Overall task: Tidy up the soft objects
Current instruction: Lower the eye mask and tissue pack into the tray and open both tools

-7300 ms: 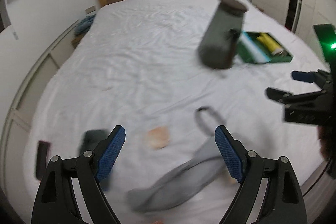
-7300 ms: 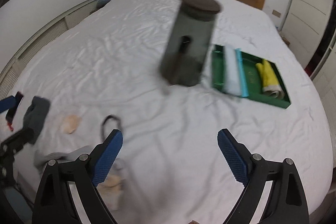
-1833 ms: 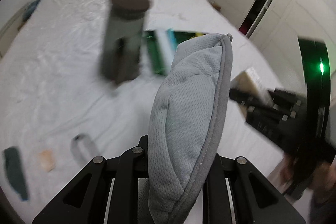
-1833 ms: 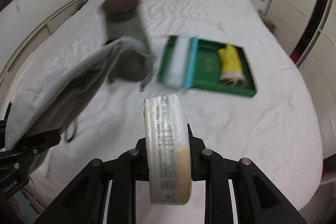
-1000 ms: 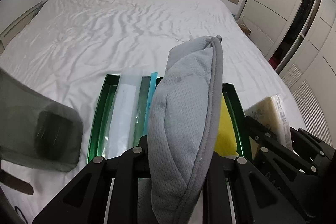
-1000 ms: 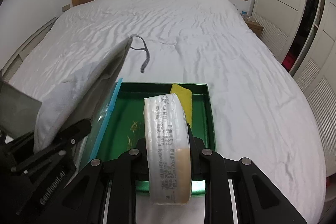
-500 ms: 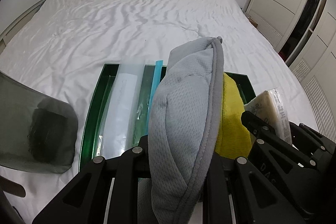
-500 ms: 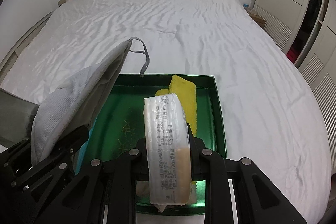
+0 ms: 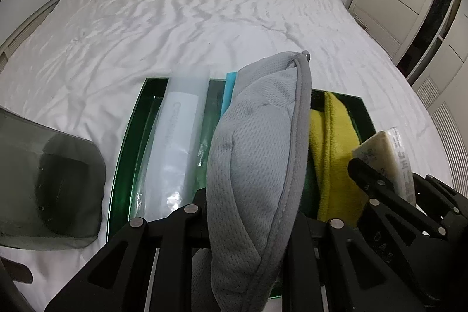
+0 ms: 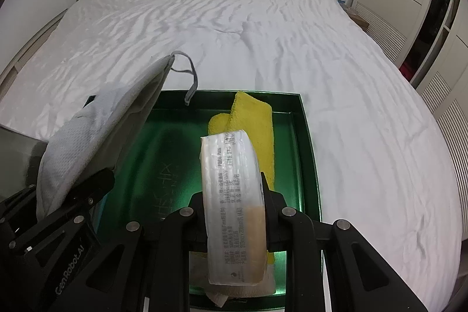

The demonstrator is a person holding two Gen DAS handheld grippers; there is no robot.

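**Grey pouch and wrapped pack held over the green tray**

Grey mesh pouch [image 9: 257, 165] stands clamped in the left gripper [image 9: 251, 212], jaws narrowed tight on its lower part, its cord loop [image 10: 187, 75] dangling ahead over the far rim of the green tray [image 10: 307, 142]. The right gripper [image 10: 234, 212] pinches a plastic-wrapped pack [image 10: 231, 195] directly above the tray's near end, with the yellow cloth [image 10: 254, 122] lying just beyond its tips.

Best judged: lower each item onto the bare green floor between the two tools before letting go, pouch beside the white roll [image 9: 178, 136] ahead-left of the left tool, so nothing flops over the rim.

Hard to tell: how high either item hangs above the tray floor, what pale thing lies beneath the pack, and the dark translucent container [image 9: 49, 183], cut off at the left tool's left.
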